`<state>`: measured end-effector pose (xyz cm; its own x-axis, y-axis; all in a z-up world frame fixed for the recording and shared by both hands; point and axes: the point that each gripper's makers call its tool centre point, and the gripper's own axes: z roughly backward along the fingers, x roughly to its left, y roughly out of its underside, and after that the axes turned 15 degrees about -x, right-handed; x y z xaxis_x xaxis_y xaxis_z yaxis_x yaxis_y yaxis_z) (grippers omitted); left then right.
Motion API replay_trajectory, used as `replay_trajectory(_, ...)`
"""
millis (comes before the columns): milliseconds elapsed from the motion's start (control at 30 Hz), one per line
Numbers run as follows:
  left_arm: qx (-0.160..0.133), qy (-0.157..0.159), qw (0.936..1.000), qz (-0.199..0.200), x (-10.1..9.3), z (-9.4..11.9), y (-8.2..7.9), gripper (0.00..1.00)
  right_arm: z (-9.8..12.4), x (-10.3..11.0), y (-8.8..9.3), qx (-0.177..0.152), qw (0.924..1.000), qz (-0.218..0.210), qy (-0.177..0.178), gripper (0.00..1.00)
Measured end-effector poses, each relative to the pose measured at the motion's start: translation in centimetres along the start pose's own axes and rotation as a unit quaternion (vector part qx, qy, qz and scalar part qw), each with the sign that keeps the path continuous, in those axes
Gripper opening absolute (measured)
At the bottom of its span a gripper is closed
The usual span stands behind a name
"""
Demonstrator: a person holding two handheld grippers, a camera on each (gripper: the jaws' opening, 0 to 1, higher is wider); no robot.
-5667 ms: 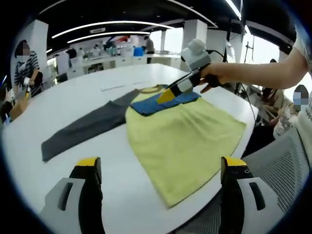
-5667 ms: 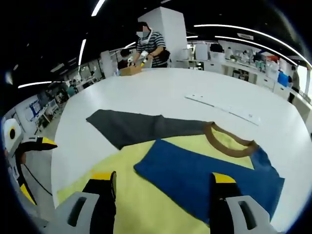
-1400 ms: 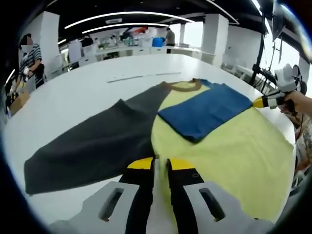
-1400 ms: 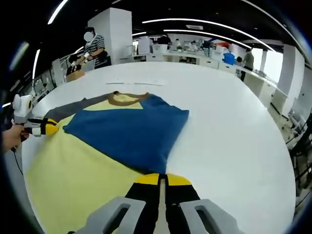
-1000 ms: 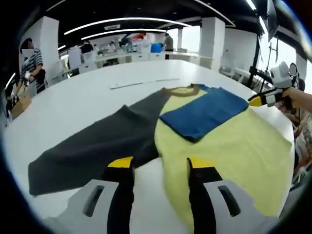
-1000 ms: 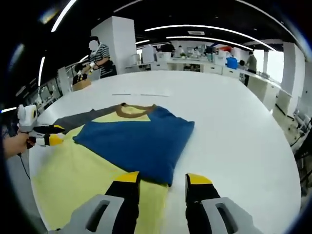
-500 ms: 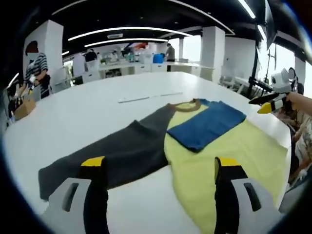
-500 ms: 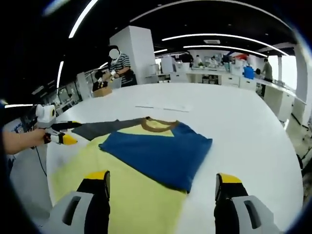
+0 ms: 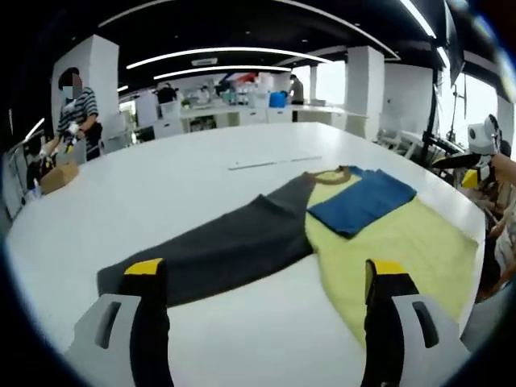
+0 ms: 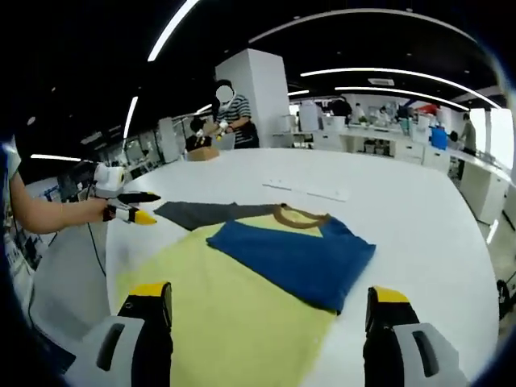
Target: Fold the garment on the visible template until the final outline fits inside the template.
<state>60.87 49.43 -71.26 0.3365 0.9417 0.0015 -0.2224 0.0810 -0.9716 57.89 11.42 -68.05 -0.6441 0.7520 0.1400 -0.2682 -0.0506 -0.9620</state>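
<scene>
Tools (image 9: 262,278) (image 10: 266,302) hover released, jaws spread, above the garment (image 10: 242,298).

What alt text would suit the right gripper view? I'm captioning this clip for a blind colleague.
A yellow shirt lies flat on a white table, its blue sleeve folded across the chest and its grey sleeve stretched out. The right tongs stand open above it; the left tongs are in a hand at the left.

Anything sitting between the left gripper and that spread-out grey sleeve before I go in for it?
Nothing visible. In the left gripper view the open left gripper looks over bare white table straight to the grey sleeve; the blue sleeve is already folded onto the yellow body.
</scene>
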Motion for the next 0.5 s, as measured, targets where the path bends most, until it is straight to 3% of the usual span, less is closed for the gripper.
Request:
replay_trajectory(333, 0.001, -0.043, 0.999, 0.008, 3.8, 1.5, 0.3, 0.96, 1.5, 1.8, -0.1, 0.001, 0.9998, 0.004, -0.02, 0.99)
replay_trajectory(500, -0.011, -0.078, 0.9966, 0.023, 6.7, 2.3, 0.3, 0.95, 2.0, 2.7, -0.2, -0.003, 0.9995, -0.001, -0.032, 0.99)
